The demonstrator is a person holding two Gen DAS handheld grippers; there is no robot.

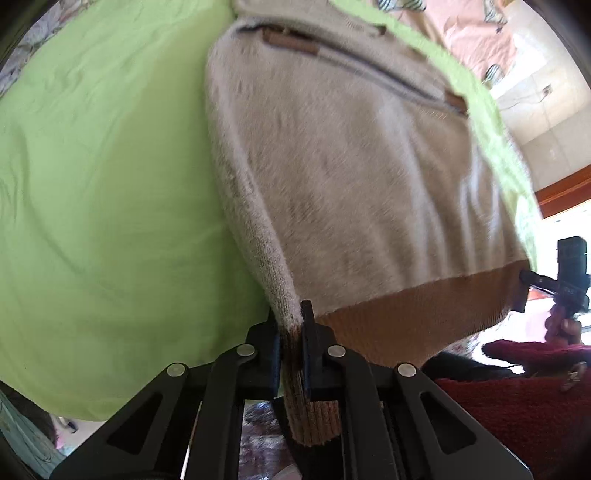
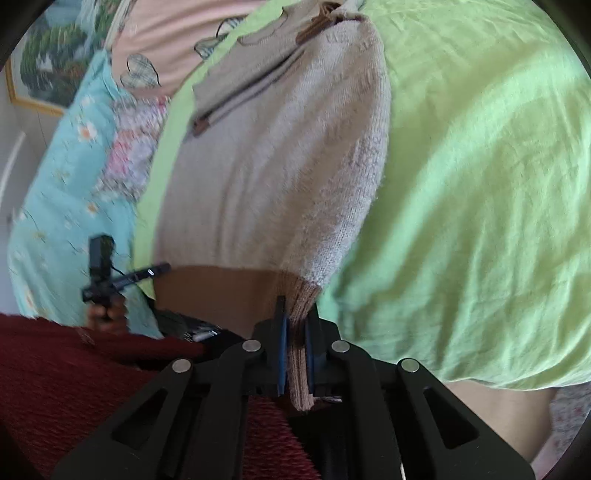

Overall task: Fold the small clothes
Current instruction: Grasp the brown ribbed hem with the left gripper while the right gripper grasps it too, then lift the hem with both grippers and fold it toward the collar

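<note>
A small beige knit sweater (image 1: 351, 155) with a tan ribbed hem lies on a green sheet (image 1: 103, 184). My left gripper (image 1: 290, 325) is shut on the ribbed cuff of its left sleeve (image 1: 314, 421), at the hem's left corner. In the right wrist view the same sweater (image 2: 266, 177) stretches away from me, and my right gripper (image 2: 295, 314) is shut on the other sleeve's ribbed cuff (image 2: 299, 384), beside the hem's right corner. Each gripper shows at the far end of the hem in the other's view: the right gripper (image 1: 524, 291) and the left gripper (image 2: 162, 267).
The person's dark red sleeve (image 2: 74, 369) and a hand (image 1: 561, 325) sit close behind the hem. A pink pillow (image 2: 177, 29) and a blue floral cloth (image 2: 74, 192) lie past the sheet's edge. A tiled wall (image 1: 546, 122) rises beyond the bed.
</note>
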